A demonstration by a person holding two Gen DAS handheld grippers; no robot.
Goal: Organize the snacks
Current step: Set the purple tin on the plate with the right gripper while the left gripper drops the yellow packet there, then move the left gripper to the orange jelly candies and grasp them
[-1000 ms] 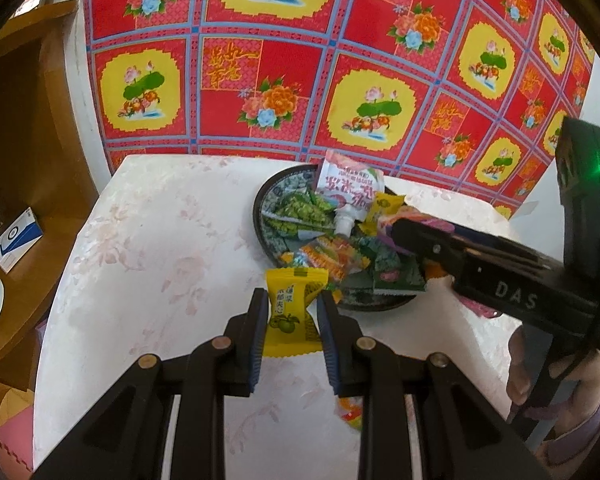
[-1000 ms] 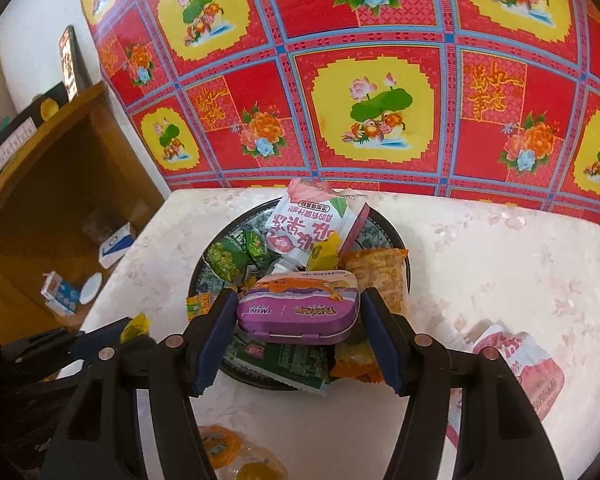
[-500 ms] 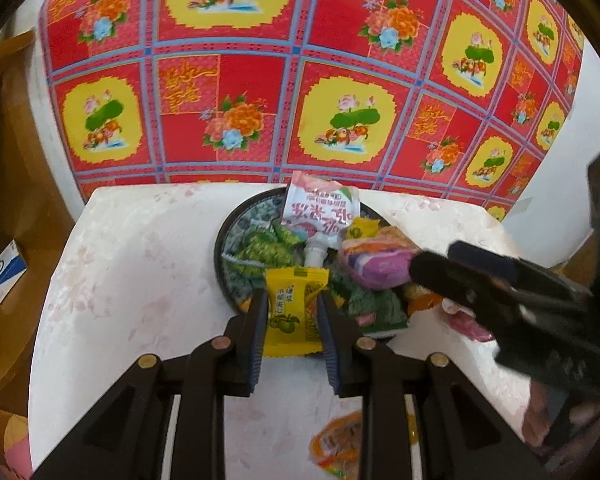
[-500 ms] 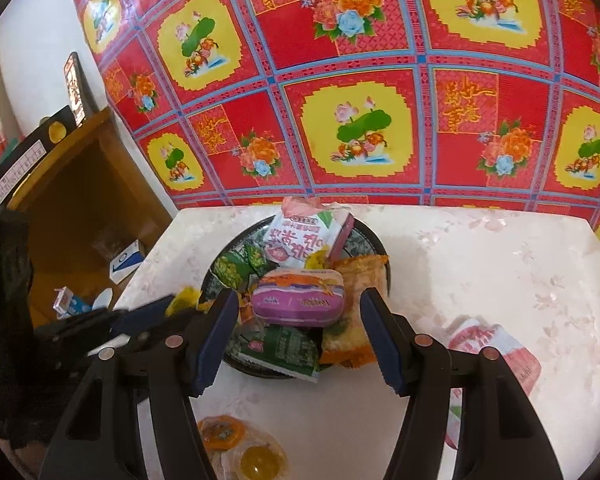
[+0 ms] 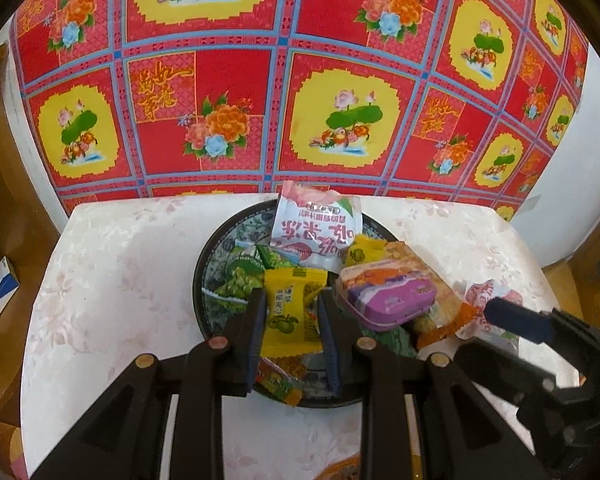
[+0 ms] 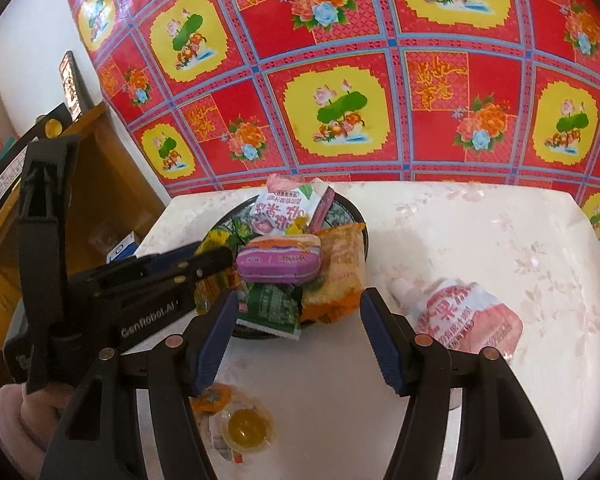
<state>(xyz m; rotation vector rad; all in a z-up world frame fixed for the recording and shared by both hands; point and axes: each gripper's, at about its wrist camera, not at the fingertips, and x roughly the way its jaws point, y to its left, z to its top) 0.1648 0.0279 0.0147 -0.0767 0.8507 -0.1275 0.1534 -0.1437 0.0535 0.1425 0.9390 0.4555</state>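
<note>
The left claw (image 5: pixel 292 320) grips a yellow candy (image 5: pixel 290 308) and now holds it right over the plate (image 5: pixel 204 276) on the bench (image 5: pixel 112 280). The purple tin (image 6: pixel 278 260) has just left the right claw (image 6: pixel 296 332) and sits on the snack pile. That claw is open and empty now. One pink pouch (image 6: pixel 466 320) waits beside the plate.

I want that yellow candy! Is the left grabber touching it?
Touching. In the left wrist view both pads of the left gripper press the sides of the yellow candy packet, held over the snack plate.
</note>
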